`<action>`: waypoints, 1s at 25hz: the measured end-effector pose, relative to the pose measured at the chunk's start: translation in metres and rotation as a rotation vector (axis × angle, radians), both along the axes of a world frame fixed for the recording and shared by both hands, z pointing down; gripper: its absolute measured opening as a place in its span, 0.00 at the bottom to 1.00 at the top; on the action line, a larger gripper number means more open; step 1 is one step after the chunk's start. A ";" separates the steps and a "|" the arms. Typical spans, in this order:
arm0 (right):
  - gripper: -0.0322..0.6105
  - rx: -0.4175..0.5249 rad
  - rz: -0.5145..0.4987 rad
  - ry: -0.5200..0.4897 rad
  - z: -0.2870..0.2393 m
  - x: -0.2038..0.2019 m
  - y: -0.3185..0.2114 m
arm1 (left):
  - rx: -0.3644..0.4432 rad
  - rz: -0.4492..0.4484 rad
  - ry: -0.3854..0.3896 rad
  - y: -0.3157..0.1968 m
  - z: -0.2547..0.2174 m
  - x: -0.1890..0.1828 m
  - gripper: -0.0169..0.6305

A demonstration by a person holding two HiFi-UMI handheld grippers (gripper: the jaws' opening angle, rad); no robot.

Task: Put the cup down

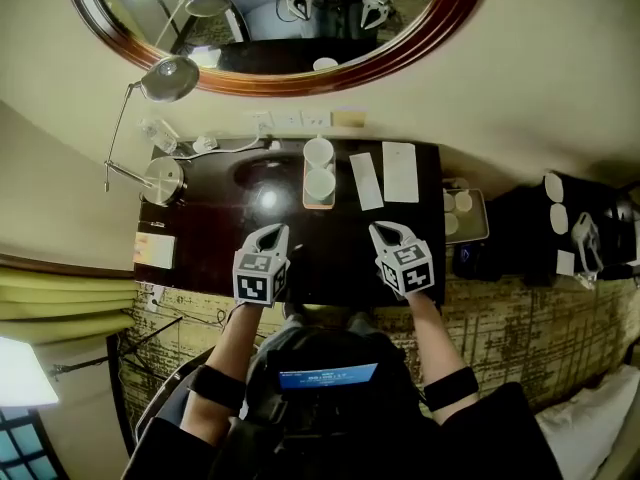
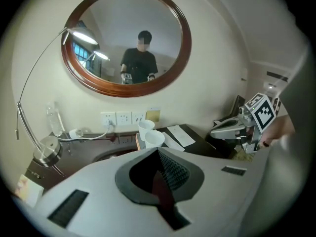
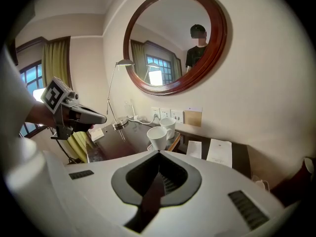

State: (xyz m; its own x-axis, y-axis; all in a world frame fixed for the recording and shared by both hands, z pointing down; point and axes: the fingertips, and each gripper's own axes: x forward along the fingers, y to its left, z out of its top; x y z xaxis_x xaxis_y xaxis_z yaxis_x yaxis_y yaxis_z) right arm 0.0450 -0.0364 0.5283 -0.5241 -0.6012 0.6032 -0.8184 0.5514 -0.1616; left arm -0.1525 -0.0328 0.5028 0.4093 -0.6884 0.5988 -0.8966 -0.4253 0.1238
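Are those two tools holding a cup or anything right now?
Nothing is held. The left tool and the right tool are both shut and empty; the cups sit on the tray, away from them.

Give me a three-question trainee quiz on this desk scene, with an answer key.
1. True or false: the left tool is gripping a cup.
2. How many white cups stand on the tray? A) one B) two C) three
3. Fill in: in the head view, the paper sheets lie to the ___ of the tray.

Key: 1. False, its jaws are shut on nothing. 2. B. 3. right.
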 end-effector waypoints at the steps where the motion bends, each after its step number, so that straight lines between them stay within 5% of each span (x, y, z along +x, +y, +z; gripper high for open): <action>1: 0.05 0.000 0.001 0.000 0.000 0.000 0.001 | -0.004 -0.005 0.009 0.001 0.000 0.000 0.03; 13: 0.05 -0.031 0.003 -0.027 0.003 -0.002 0.014 | -0.004 0.051 -0.016 0.016 -0.007 0.007 0.03; 25: 0.05 -0.060 0.002 -0.027 0.013 0.004 0.023 | -0.029 0.034 0.043 0.019 -0.001 0.013 0.03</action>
State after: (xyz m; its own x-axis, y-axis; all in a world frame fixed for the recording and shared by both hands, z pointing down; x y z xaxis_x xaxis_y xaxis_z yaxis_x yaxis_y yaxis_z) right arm 0.0486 -0.0130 0.5413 -0.5398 -0.5653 0.6237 -0.8143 0.5385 -0.2167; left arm -0.1390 -0.0134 0.5018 0.4575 -0.6563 0.6000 -0.8754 -0.4507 0.1746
